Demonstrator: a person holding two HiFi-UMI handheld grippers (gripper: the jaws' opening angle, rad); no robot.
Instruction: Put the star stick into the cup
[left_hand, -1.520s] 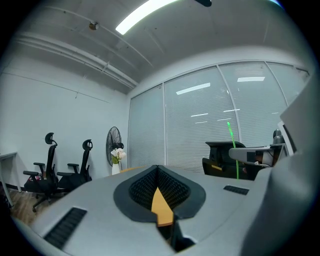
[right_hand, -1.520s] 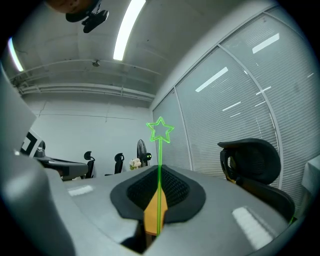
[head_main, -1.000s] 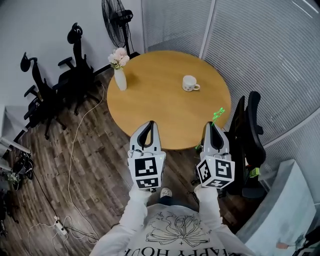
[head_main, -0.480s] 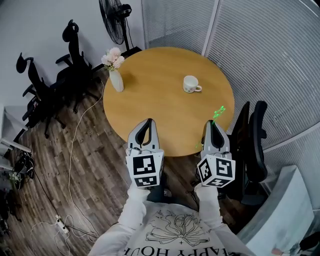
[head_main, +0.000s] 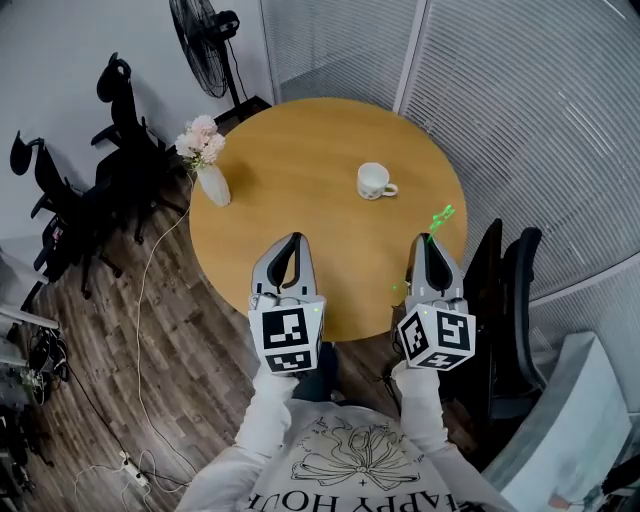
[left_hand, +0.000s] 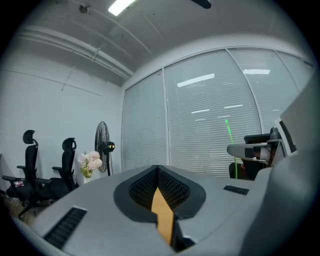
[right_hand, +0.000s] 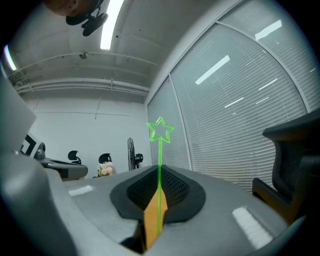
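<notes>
While well apart from cup, star stick pinched in right claw; left claw closed.

The left gripper and the right gripper, holding the thin green star-topped stick, have come forward over the near edge of the round wooden table.

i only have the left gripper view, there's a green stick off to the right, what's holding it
Observer: The right gripper is shut on the star stick, star end up.
Operator: can't see a cup, where is it
Observer: The cup stands on the table, ahead and left of the stick, apart from it.
Operator: anything close to it
Observer: No. The vase stands at the table's left edge, well apart from the cup.
</notes>
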